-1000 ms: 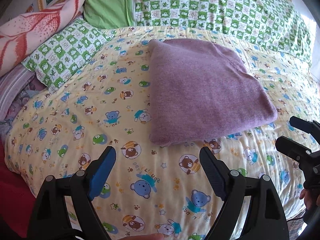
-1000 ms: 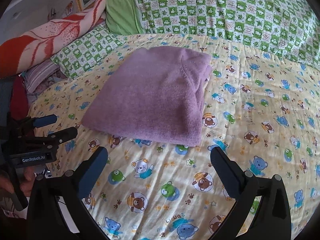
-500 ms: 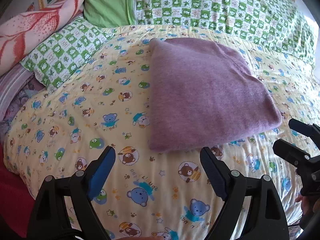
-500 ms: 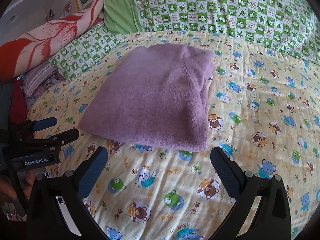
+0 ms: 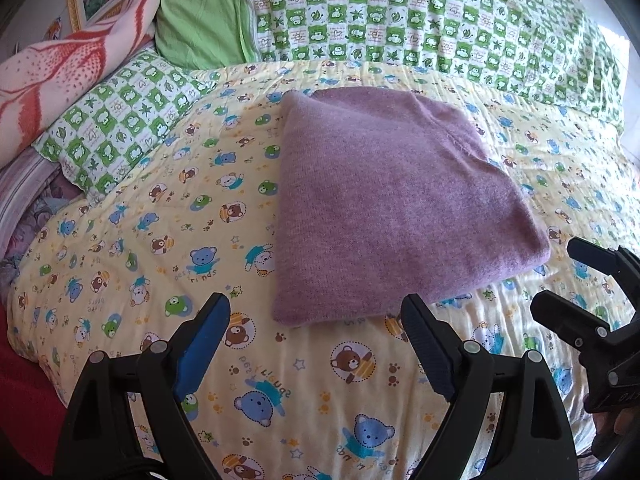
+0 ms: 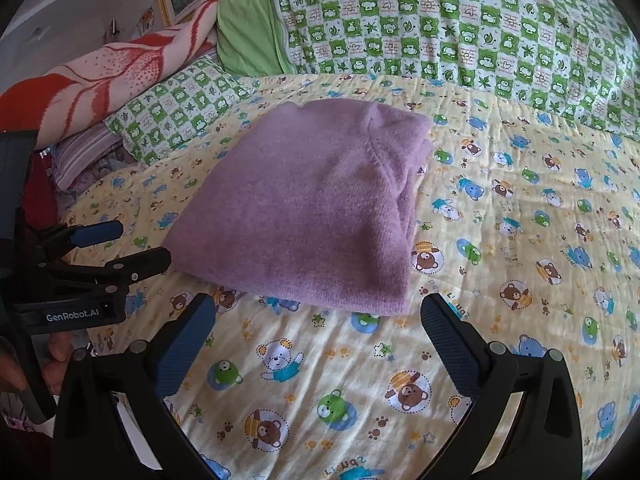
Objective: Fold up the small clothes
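A purple knit garment point(image 5: 384, 208) lies folded into a flat rectangle on the yellow bear-print bed cover point(image 5: 160, 248). It also shows in the right wrist view point(image 6: 320, 208). My left gripper point(image 5: 316, 320) is open and empty, hovering just short of the garment's near left corner. My right gripper point(image 6: 320, 324) is open and empty, just short of the near right edge. Each gripper shows in the other's view, the right one point(image 5: 560, 276) at the right edge, the left one point(image 6: 132, 244) at the left edge, both open.
Green checked pillows point(image 5: 420, 20) line the head of the bed. A green checked cushion point(image 5: 116, 120) and a red and white blanket point(image 5: 68, 72) lie at the far left. The bed's left edge drops to red fabric point(image 5: 20, 392).
Both grippers have moved forward toward the folded garment, which now looks larger and nearer. The garment itself has not moved. Both grippers stay open.
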The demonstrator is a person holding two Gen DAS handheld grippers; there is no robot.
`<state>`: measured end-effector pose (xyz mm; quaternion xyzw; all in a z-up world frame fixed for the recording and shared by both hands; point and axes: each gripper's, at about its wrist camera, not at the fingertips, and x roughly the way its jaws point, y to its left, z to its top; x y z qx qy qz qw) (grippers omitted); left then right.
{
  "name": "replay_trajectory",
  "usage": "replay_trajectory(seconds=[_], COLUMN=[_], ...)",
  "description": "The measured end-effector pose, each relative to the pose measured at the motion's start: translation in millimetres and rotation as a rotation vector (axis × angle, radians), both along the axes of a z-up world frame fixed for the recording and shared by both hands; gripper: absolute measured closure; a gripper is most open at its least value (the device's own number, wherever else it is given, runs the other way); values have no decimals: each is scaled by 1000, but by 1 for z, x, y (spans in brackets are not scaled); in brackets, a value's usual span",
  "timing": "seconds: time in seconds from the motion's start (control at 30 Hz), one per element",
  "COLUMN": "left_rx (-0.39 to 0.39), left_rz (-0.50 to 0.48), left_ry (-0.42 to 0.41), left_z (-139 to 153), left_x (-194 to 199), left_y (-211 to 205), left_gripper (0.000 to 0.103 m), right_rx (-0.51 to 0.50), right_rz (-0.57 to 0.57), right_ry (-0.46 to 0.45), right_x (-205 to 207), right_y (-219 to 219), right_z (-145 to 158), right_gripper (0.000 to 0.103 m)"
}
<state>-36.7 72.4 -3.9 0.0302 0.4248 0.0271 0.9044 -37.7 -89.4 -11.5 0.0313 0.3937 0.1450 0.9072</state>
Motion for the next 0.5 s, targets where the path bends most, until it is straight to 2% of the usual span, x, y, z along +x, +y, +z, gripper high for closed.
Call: replay_trajectory(seconds=[0.5], left_rx=[8], left_rz=[-14], left_ry=[-8], left_z=[3], left_x=[-4], left_y=[-2], left_gripper=[15], right_rx=[24], right_rz=[12], right_ry=[-26], right_x=[4], right_y=[4], right_z=[13], right_gripper=[1])
